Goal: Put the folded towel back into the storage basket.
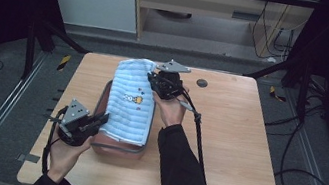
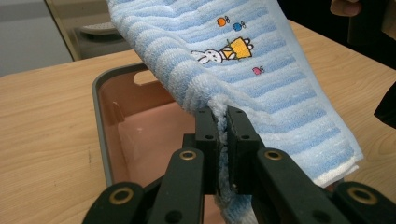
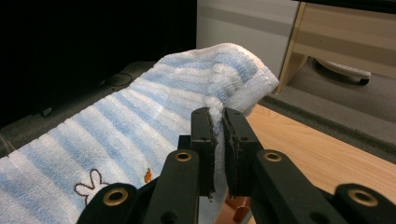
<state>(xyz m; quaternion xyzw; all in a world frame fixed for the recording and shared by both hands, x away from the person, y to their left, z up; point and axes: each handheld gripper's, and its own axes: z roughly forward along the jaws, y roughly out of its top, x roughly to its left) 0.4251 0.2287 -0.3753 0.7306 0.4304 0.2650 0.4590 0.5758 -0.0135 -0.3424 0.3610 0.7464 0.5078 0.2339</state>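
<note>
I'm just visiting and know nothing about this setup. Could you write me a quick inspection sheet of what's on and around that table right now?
Surface: wooden table, mostly bare, with a small dark round disc near the far edge.
Job's things: a blue striped towel with a rabbit picture, held stretched above a pink bin with a grey rim.
Clutter: nothing seen.
Grippers: left gripper shut on the towel's near end; right gripper shut on its far end. Each is held in a person's hand.
Cables: a black cable trails from the right gripper across the table; more cables lie on the floor at the right.
Surroundings: grey carpet, metal floor rails, wooden furniture behind.
</note>
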